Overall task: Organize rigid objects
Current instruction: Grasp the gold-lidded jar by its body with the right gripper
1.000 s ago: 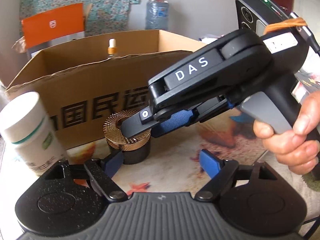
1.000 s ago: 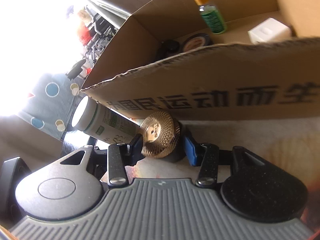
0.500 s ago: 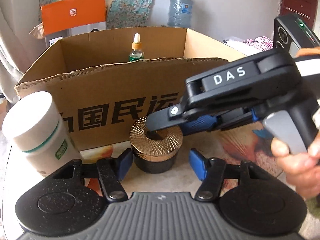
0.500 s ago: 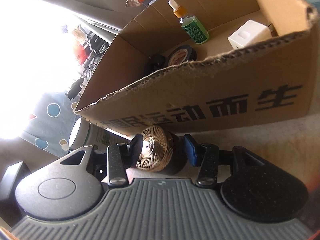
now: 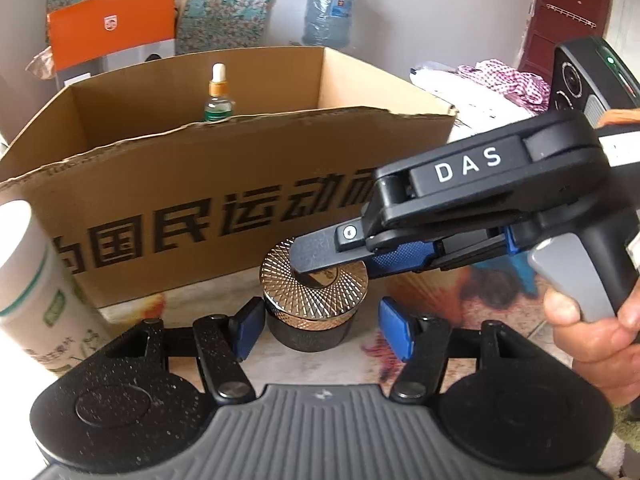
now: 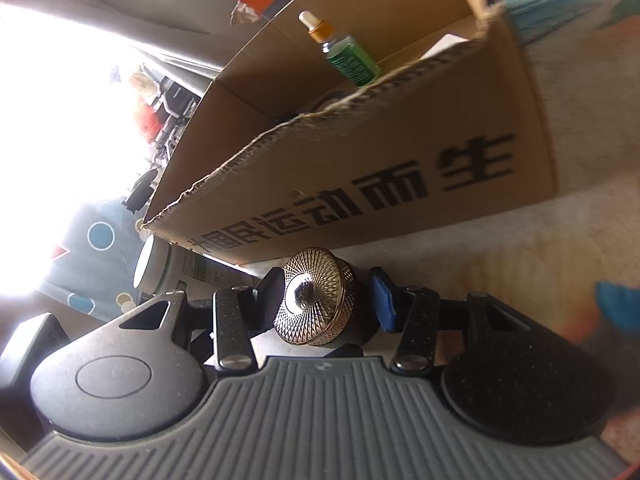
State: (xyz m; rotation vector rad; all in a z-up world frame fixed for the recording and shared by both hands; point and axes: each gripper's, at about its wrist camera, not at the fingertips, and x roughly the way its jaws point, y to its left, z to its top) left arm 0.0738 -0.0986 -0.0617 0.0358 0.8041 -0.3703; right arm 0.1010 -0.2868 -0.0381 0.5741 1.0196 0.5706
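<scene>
The left claw (image 5: 320,328) has narrowed around the gold-lidded jar (image 5: 314,300), pads apart.

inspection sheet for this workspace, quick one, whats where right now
surface: table with a printed cover, box and jars standing on it
job's things: gold-lidded jar in front of the cardboard box; dropper bottle upright inside the box; white bottle beside the box
clutter: nothing seen
grippers: left gripper straddles the jar, its jaws having just been closing, a gap showing on the right side; right gripper has its jaws either side of the jar's lid, contact not clear
cables: nothing seen
surroundings: orange carton, water jug, red door
</scene>
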